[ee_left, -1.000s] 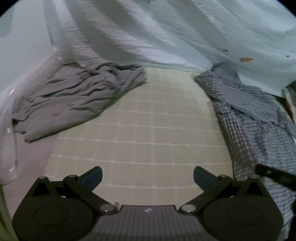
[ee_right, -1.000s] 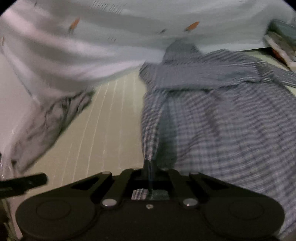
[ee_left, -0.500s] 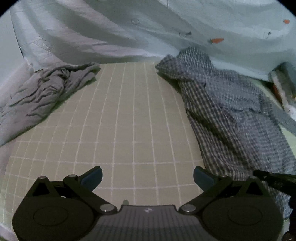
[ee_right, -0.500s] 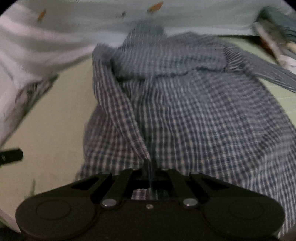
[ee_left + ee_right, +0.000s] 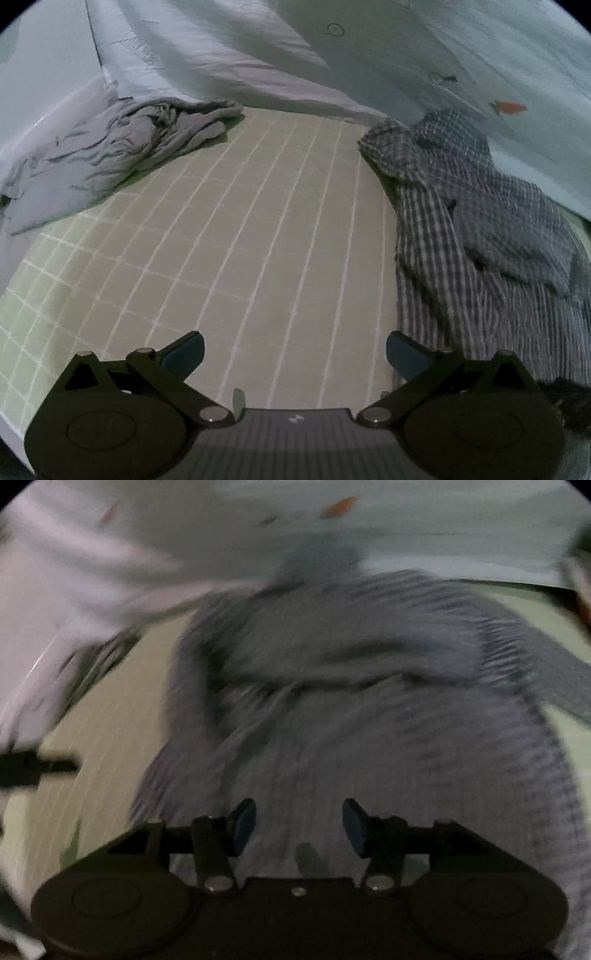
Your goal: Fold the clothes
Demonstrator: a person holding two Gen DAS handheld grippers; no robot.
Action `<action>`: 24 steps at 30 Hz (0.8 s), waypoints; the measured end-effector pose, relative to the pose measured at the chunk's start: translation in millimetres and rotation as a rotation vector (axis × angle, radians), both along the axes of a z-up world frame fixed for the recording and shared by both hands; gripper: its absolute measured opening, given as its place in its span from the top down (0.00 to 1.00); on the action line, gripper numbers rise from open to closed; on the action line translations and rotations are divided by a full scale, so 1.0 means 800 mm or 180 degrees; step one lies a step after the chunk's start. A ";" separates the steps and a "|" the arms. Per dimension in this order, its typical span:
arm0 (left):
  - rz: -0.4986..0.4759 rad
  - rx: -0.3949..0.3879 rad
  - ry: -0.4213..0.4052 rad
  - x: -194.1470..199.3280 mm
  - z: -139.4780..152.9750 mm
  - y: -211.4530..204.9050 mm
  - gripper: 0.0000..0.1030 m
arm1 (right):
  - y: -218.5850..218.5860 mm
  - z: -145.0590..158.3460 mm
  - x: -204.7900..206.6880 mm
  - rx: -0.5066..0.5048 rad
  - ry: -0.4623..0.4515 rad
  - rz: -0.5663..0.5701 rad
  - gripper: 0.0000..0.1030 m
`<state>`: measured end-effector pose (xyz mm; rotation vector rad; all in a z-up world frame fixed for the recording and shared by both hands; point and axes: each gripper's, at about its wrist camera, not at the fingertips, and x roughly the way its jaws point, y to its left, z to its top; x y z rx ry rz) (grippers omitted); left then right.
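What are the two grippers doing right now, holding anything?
Left gripper: open, holding nothing, over the grid mat.
Right gripper: jaws opening, nothing pinched; the checked shirt lies below.

Left gripper (image 5: 294, 352) angled downward, jaws spread wide, nothing between them. Right gripper (image 5: 299, 825) also tilted down, jaws opening, pads (image 5: 242, 825) clear.

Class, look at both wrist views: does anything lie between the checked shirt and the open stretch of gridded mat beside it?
Nothing visible does. The checked shirt lies crumpled along the mat's right side, and the gridded surface next to it is bare. The grey garment sits apart at the far left corner.
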<state>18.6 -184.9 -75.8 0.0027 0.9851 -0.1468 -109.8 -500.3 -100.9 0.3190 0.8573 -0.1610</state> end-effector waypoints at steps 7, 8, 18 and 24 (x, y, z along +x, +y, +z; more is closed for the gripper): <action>0.0040 0.0112 -0.0002 0.070 -0.014 -0.060 0.00 | -0.136 -0.005 0.056 -0.0127 -0.0127 -0.0850 0.35; 0.0038 0.0124 0.0008 0.082 -0.018 -0.068 0.00 | -0.149 -0.006 0.065 -0.0225 -0.0123 -0.0958 0.35; -0.0101 0.0396 0.0173 0.172 -0.058 -0.130 0.00 | -0.191 -0.022 0.127 -0.1060 0.0138 -0.0894 0.57; -0.0277 0.0501 0.0112 0.186 -0.059 -0.146 0.00 | -0.180 0.001 0.129 -0.1272 -0.0066 -0.0577 0.94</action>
